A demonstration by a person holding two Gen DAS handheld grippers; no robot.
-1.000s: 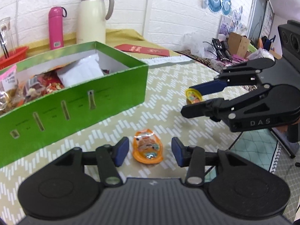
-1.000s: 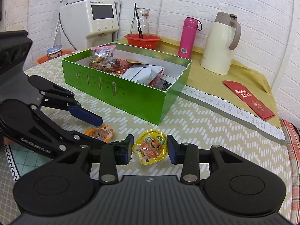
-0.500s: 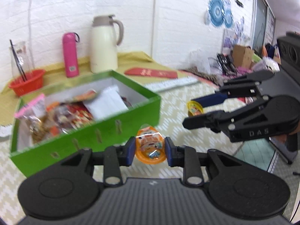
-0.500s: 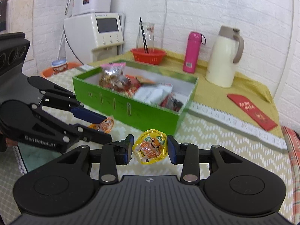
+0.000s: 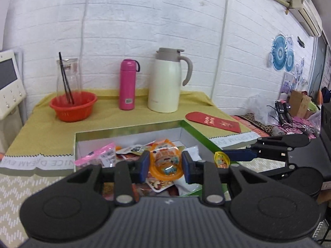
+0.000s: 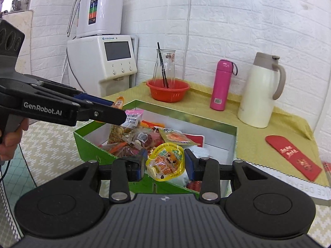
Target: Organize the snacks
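Note:
My left gripper [image 5: 165, 163] is shut on an orange jelly cup [image 5: 165, 162] and holds it above the open green box [image 5: 128, 132], which is full of snack packets. My right gripper [image 6: 165, 163] is shut on a yellow jelly cup [image 6: 166, 162] and holds it over the near edge of the same green box [image 6: 233, 127]. The right gripper with its yellow cup [image 5: 222, 159] also shows at the right of the left wrist view. The left gripper [image 6: 115, 109] reaches in from the left of the right wrist view, its orange cup [image 6: 119, 101] just visible.
On the yellow cloth behind the box stand a red basket [image 5: 73, 106] with a glass jar, a pink bottle [image 5: 127, 84] and a white thermos jug [image 5: 166, 80]. A red envelope [image 5: 213, 122] lies at the right. A white water dispenser [image 6: 103, 60] stands at the back left.
Both grippers have risen from the table with their jelly cups and moved over the green box. The left gripper closed on the orange cup a second ago.

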